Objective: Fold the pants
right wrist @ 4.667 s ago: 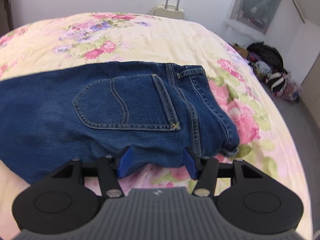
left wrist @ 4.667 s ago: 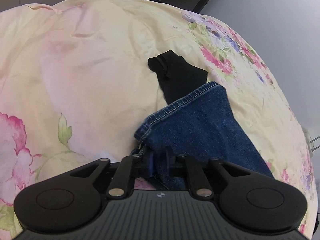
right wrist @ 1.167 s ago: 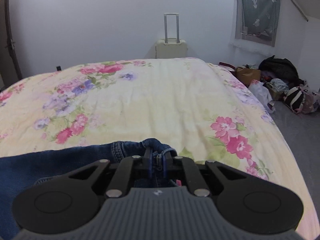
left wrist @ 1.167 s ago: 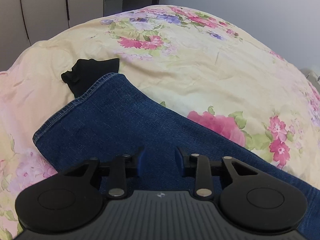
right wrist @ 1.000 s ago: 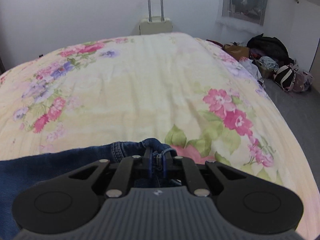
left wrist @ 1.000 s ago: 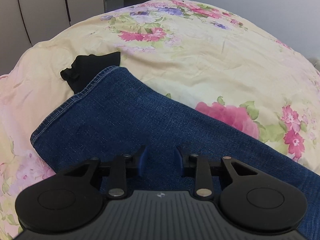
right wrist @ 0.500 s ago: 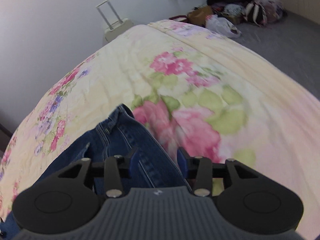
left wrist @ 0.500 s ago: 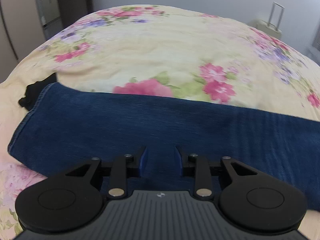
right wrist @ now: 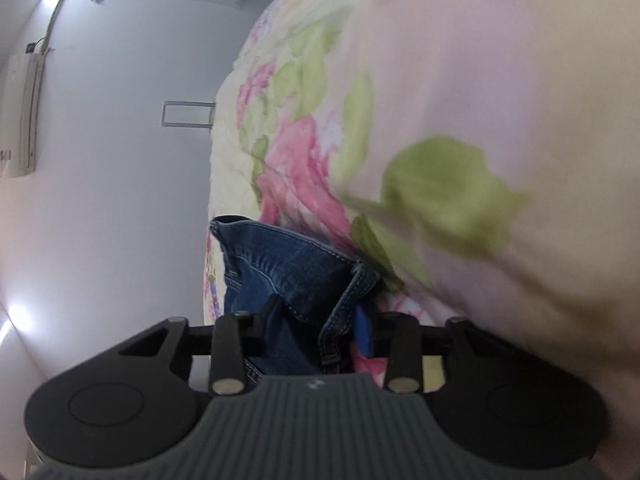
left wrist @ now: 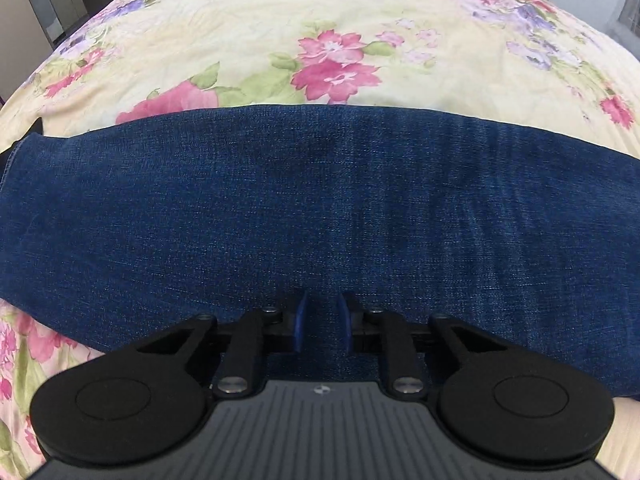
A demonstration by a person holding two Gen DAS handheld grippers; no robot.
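Dark blue jeans (left wrist: 320, 208) lie stretched left to right across a floral bedspread (left wrist: 360, 32), the leg hem at the far left. My left gripper (left wrist: 322, 324) is open over the near edge of the leg, with denim showing between its blue pads. In the right wrist view, rolled sideways, the waist end of the jeans (right wrist: 288, 268) bunches between the fingers of my right gripper (right wrist: 320, 320). That gripper is open and the fabric sits loose between its jaws.
The bedspread fills most of both views (right wrist: 460, 120). A dark cabinet (left wrist: 60, 4) stands at the far left behind the bed. A suitcase handle (right wrist: 186, 114) and a white wall unit (right wrist: 24, 112) show against the wall.
My right gripper has opened off the waistband and rolled sideways close to the bed. My left gripper has swung right along the leg, staying open.
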